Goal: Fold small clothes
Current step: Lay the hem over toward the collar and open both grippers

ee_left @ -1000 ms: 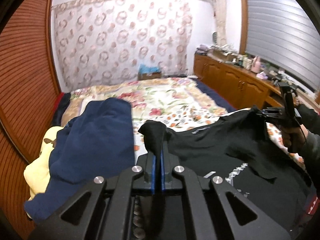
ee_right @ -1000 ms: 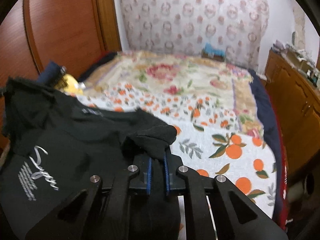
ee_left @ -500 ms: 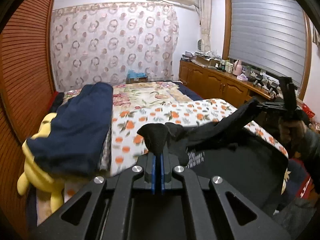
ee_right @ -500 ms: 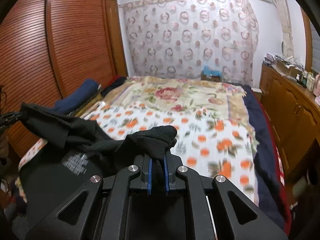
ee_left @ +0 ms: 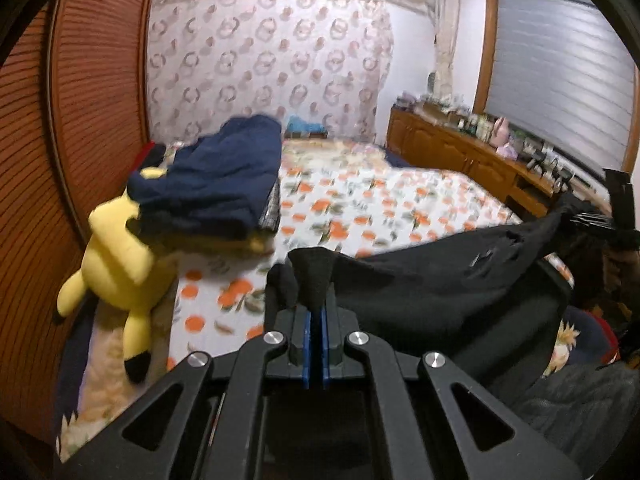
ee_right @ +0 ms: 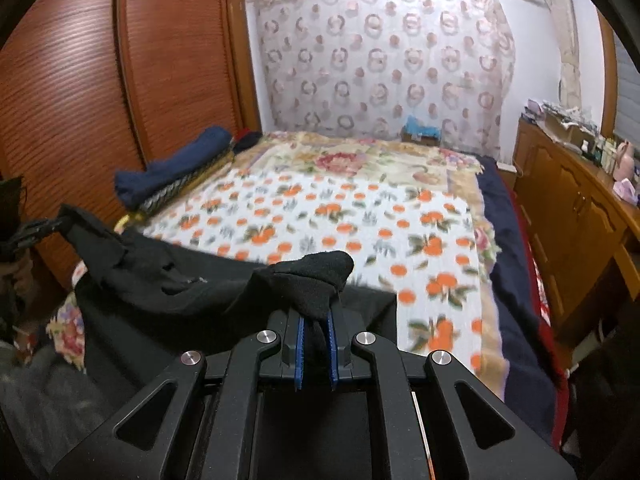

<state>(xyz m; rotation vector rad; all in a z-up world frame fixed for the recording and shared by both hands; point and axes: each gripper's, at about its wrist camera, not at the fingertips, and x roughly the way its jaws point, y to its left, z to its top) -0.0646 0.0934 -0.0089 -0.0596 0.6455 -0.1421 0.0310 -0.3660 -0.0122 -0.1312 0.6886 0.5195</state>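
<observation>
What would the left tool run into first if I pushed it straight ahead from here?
Beyond the black garment pinched in the left tool, the line runs low over the orange-print bedspread. That is probably met first. The navy clothes pile sits left of the line. Depth is uncertain.

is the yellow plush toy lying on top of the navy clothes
No, the yellow plush toy lies partly under the navy clothes, which are draped over its head.

Yellow plush toy [ee_left: 120,252] beside orange-print bedspread [ee_right: 360,216]; wooden dresser [ee_left: 460,152] along window wall.
</observation>
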